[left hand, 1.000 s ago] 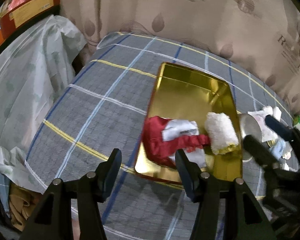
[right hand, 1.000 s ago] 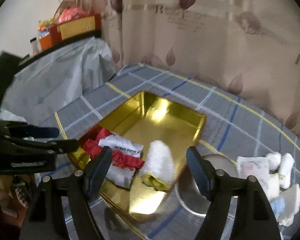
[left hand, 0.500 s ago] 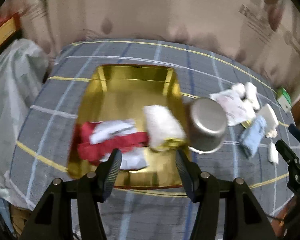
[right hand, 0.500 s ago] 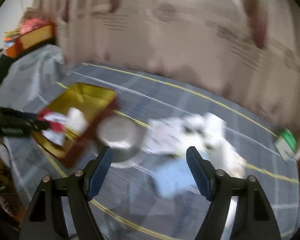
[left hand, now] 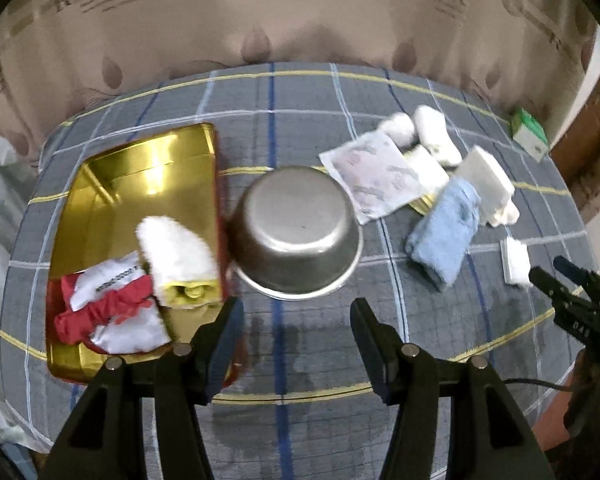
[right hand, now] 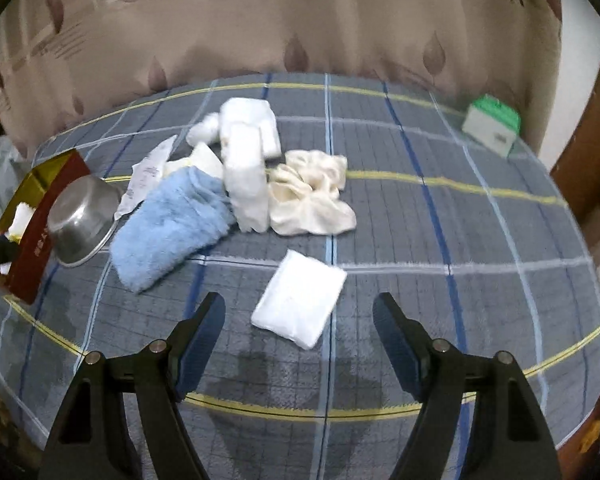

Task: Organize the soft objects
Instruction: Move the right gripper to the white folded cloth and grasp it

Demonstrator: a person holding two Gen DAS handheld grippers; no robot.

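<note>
Gold-lined rectangular tin (left hand: 112, 200) is sitting on the grey plaid tablecloth (right hand: 420, 240), holding a rolled white towel (left hand: 176, 252) and a red-and-white cloth (left hand: 108, 308) whose printed label is too blurry to read. Upside-down steel bowl (left hand: 296, 228) is resting just beside the tin. Further right, a fluffy blue towel (right hand: 168, 224), white rolls (right hand: 246, 176) and a crumpled cream cloth (right hand: 312, 196) are piling up together. Right gripper (right hand: 300, 336) is hovering wide open, empty, over a flat white folded pad (right hand: 300, 304). Left gripper (left hand: 296, 332) is gaping open too, holding nothing. Curtain (left hand: 300, 12) lettering is showing a big "R", the rest unreadable.
</note>
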